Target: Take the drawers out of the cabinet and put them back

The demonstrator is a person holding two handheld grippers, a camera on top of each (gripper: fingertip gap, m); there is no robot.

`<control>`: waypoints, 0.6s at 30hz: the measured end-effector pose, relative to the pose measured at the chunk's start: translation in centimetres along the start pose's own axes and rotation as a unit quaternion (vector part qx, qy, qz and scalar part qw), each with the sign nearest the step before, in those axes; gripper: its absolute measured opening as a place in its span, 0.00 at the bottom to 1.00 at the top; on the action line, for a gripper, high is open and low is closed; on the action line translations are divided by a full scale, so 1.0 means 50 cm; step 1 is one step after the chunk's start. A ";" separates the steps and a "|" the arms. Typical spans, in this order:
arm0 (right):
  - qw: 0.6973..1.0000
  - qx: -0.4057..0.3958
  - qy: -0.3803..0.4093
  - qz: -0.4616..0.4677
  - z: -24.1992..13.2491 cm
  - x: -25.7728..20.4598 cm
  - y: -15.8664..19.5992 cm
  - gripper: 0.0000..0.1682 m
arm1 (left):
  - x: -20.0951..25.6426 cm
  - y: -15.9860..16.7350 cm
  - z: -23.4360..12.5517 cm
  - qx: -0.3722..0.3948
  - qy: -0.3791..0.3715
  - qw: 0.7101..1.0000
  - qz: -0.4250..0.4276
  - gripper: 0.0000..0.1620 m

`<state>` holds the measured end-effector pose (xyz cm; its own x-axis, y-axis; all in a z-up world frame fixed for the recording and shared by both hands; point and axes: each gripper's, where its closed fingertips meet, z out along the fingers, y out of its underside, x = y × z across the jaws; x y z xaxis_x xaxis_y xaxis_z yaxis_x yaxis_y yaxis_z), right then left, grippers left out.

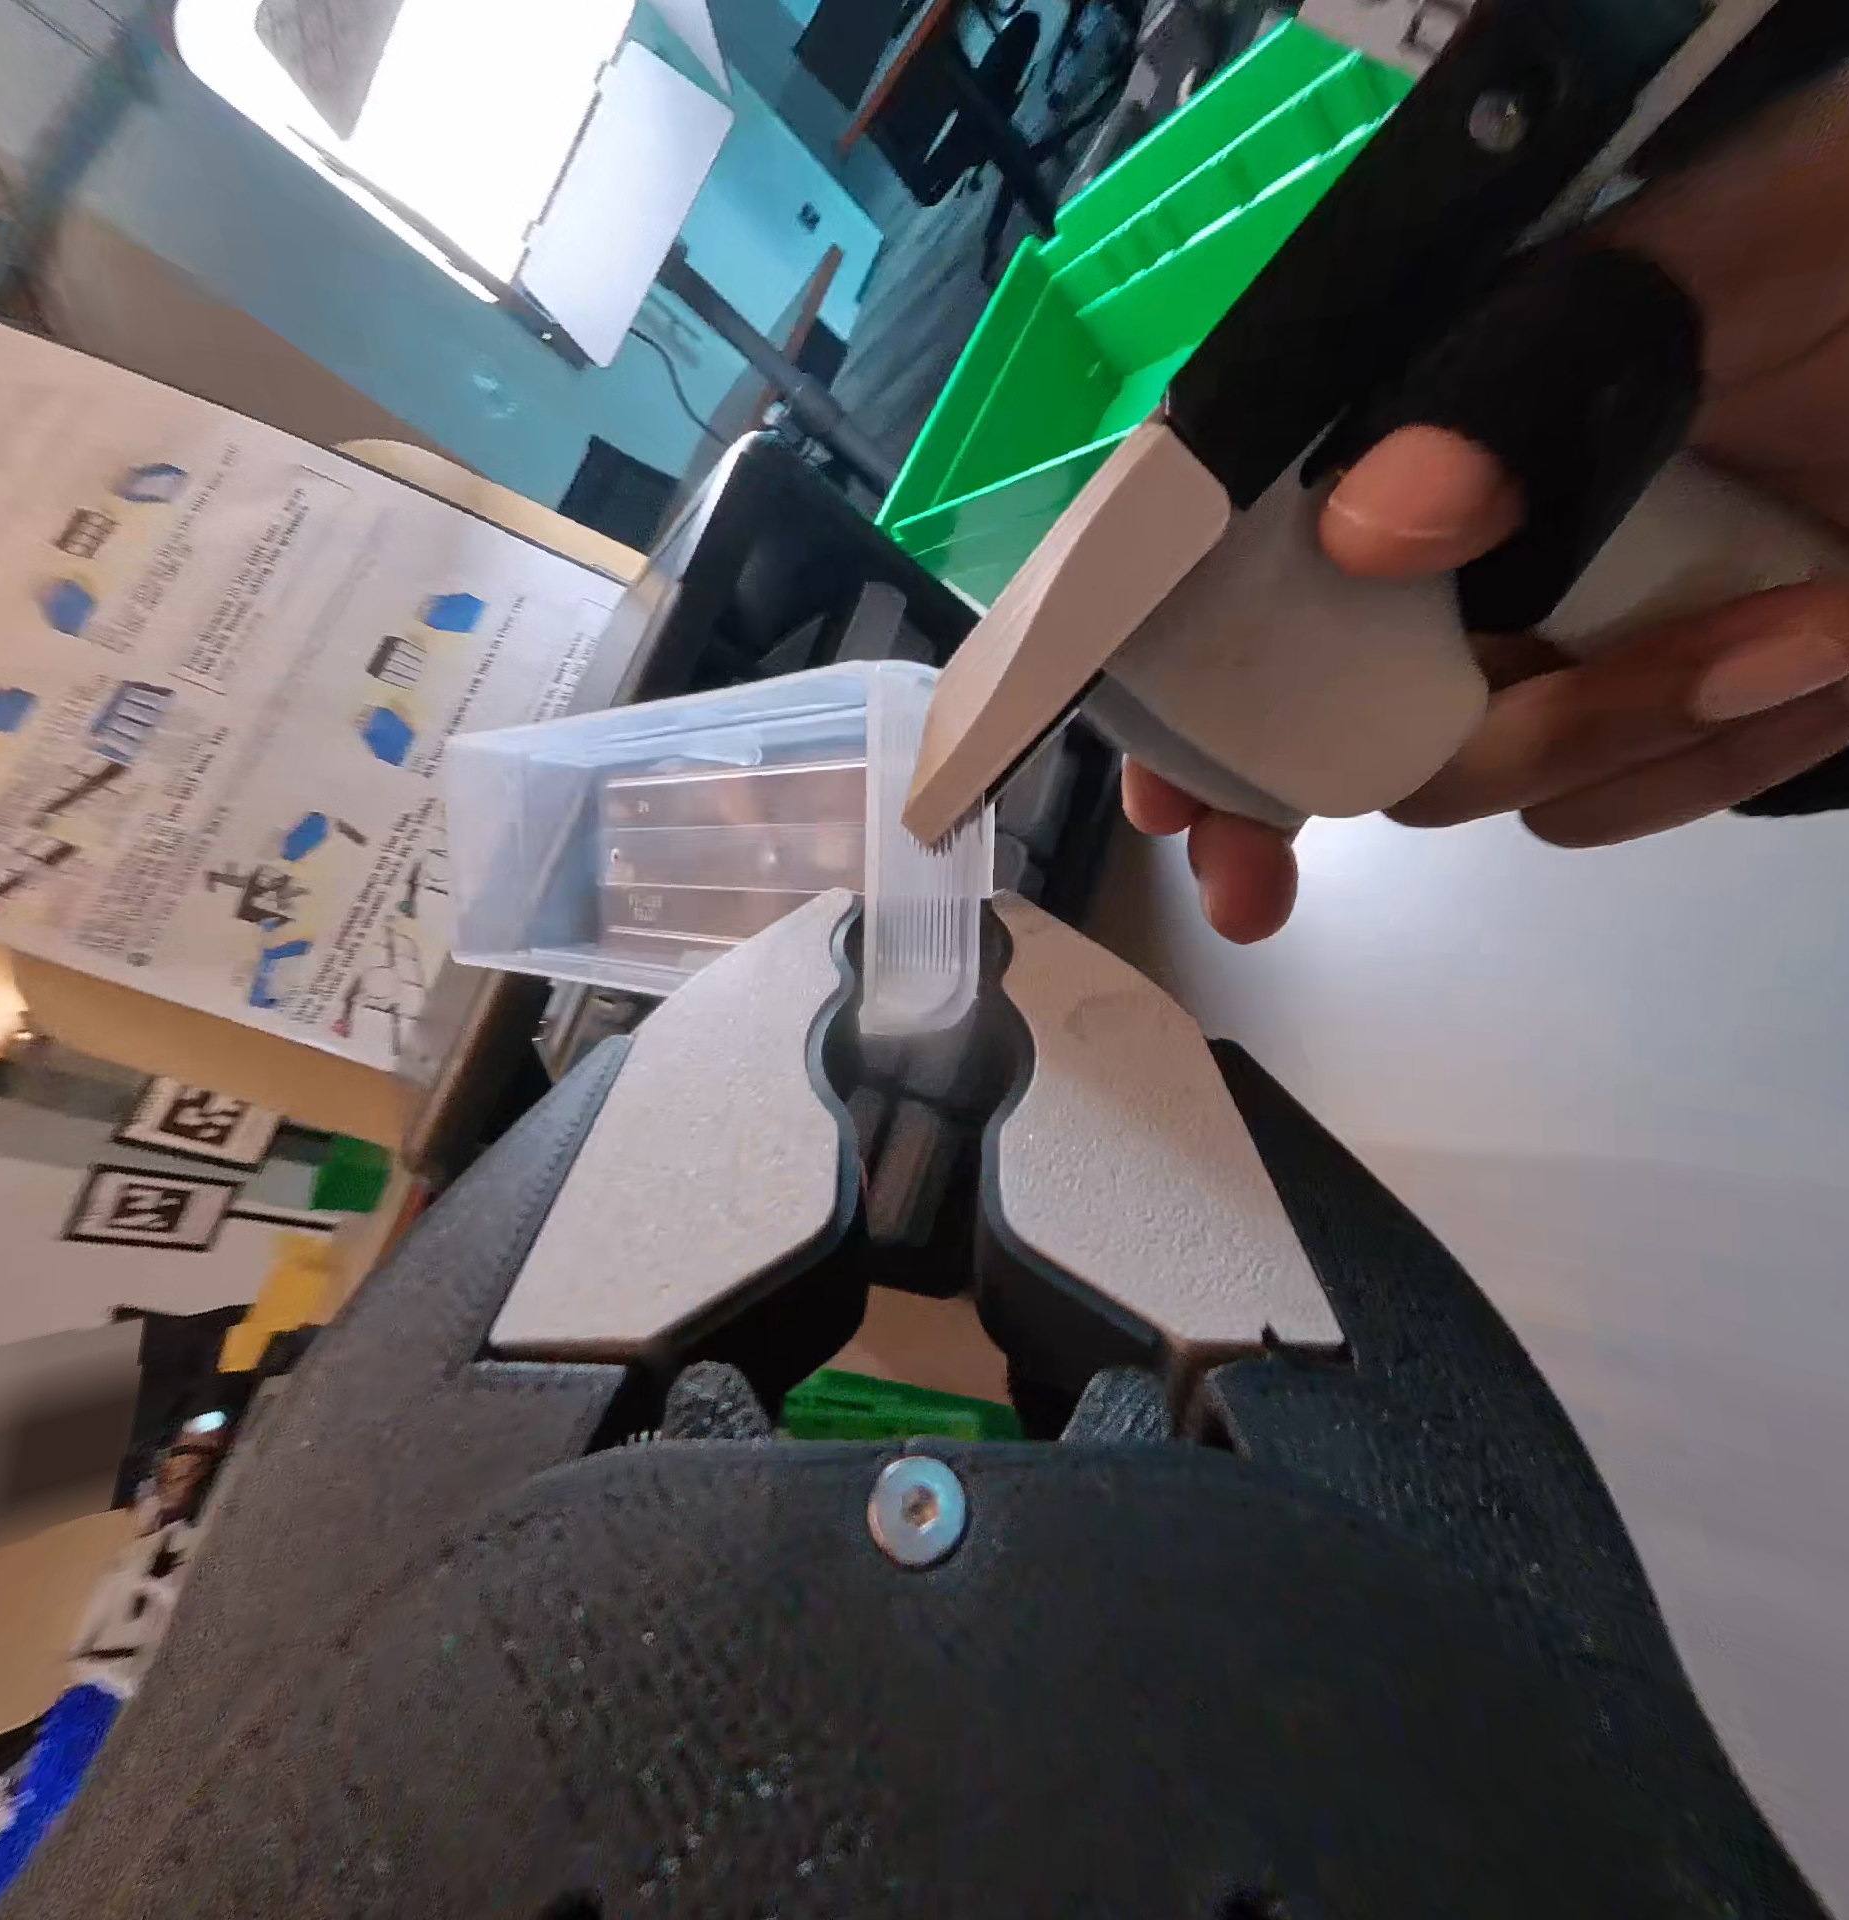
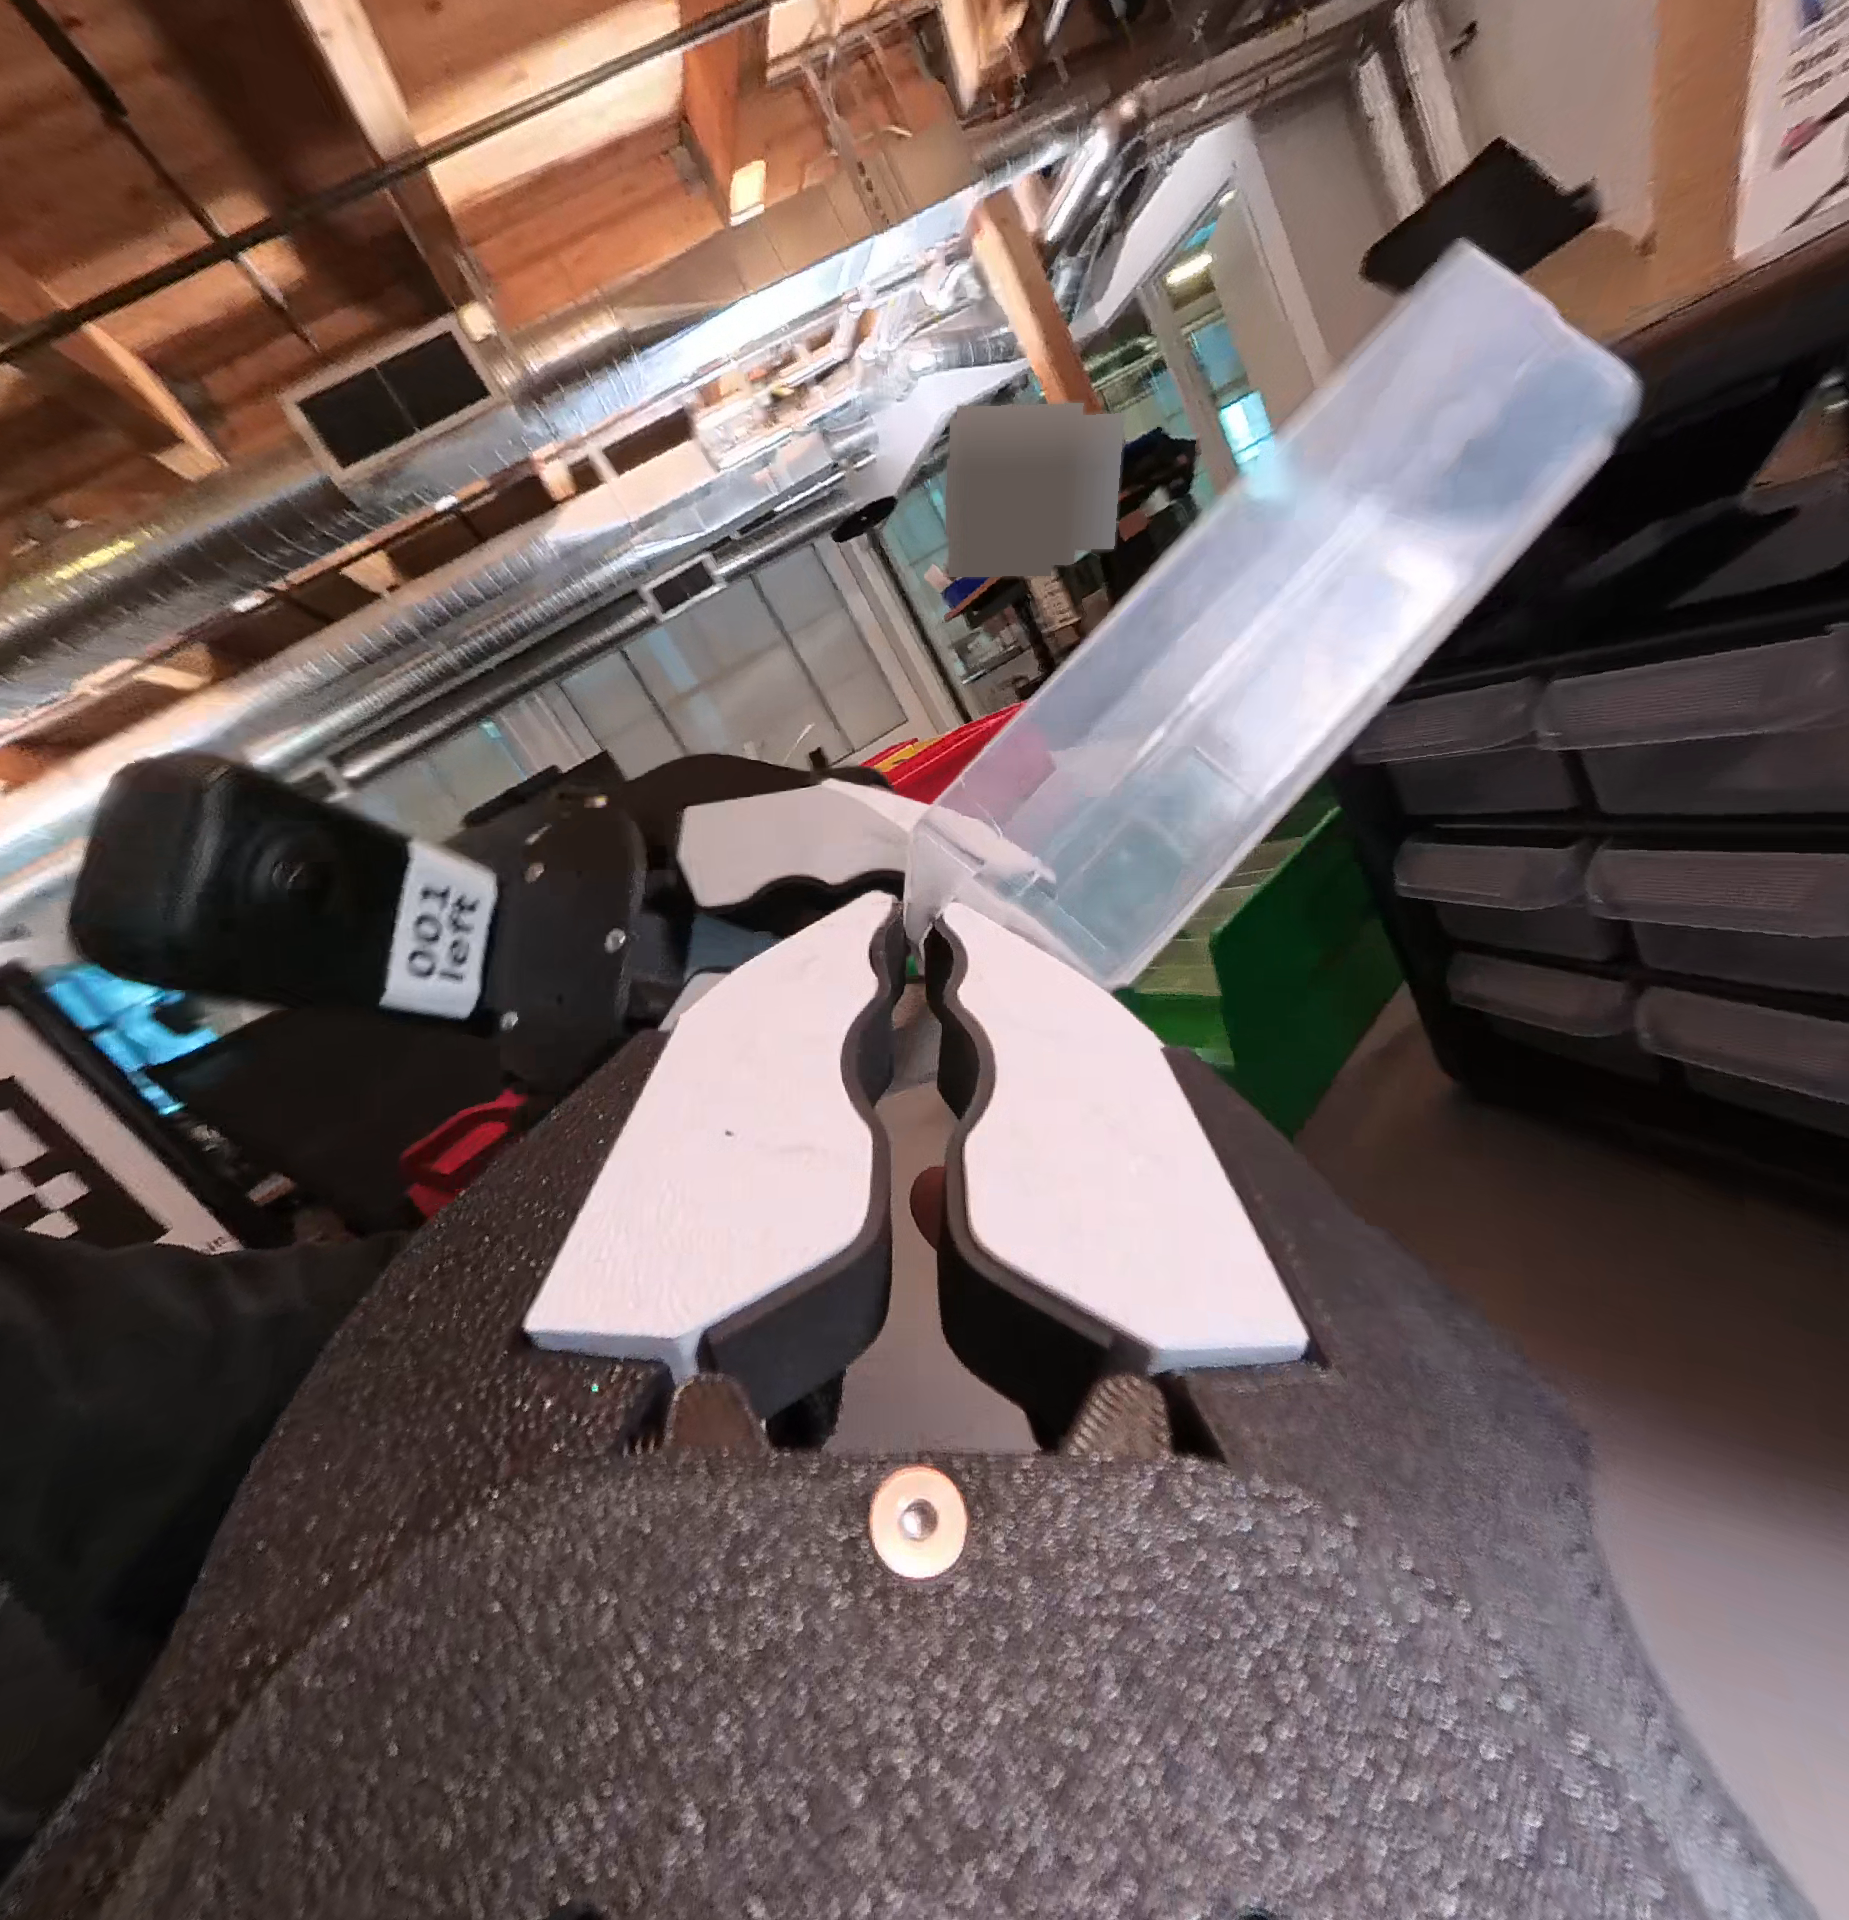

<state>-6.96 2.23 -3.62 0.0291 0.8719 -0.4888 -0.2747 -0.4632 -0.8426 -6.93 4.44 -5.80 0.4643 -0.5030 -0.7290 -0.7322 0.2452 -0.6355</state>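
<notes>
A clear plastic drawer [image 1: 650, 831] is out of the cabinet and held in the air. My left gripper [image 1: 920, 914] is shut on its ribbed handle tab [image 1: 925, 935]. My right gripper [image 1: 935, 826] comes in from the upper right, held by a hand, and its tips meet the same tab just above. In the right wrist view the right gripper [image 2: 915, 920] pinches the thin tab, and the drawer [image 2: 1263, 623] tilts up and to the right. The left gripper [image 2: 868, 821] shows just behind it. The black cabinet [image 2: 1678, 779] with rows of grey drawers stands at the right.
The black cabinet [image 1: 774, 561] lies behind the drawer in the left wrist view. Green bins [image 1: 1159, 260] stand beyond it, and a green bin [image 2: 1273, 956] sits beside the cabinet. A printed instruction sheet [image 1: 224, 675] hangs at the left. The pale tabletop [image 1: 1522, 1039] lies at the right.
</notes>
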 end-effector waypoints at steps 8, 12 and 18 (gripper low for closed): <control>0.973 -0.181 0.003 -0.146 -0.013 -0.004 0.002 0.15 | -0.020 0.026 -0.024 -0.022 -0.004 0.998 0.060 0.12; 0.935 -0.176 0.100 -0.290 -0.021 0.043 -0.177 0.16 | -0.021 0.040 -0.058 -0.023 0.045 0.997 0.055 0.11; 0.832 -0.332 0.262 -0.359 -0.008 0.263 -0.307 0.22 | 0.008 0.067 -0.082 -0.068 0.124 0.990 0.023 0.11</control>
<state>-2.00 20.73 2.79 0.4189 0.8535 0.3098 0.5808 0.0104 -0.8140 -11.24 1.67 -7.17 0.3033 -0.6864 -0.6610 -0.8179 0.1683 -0.5501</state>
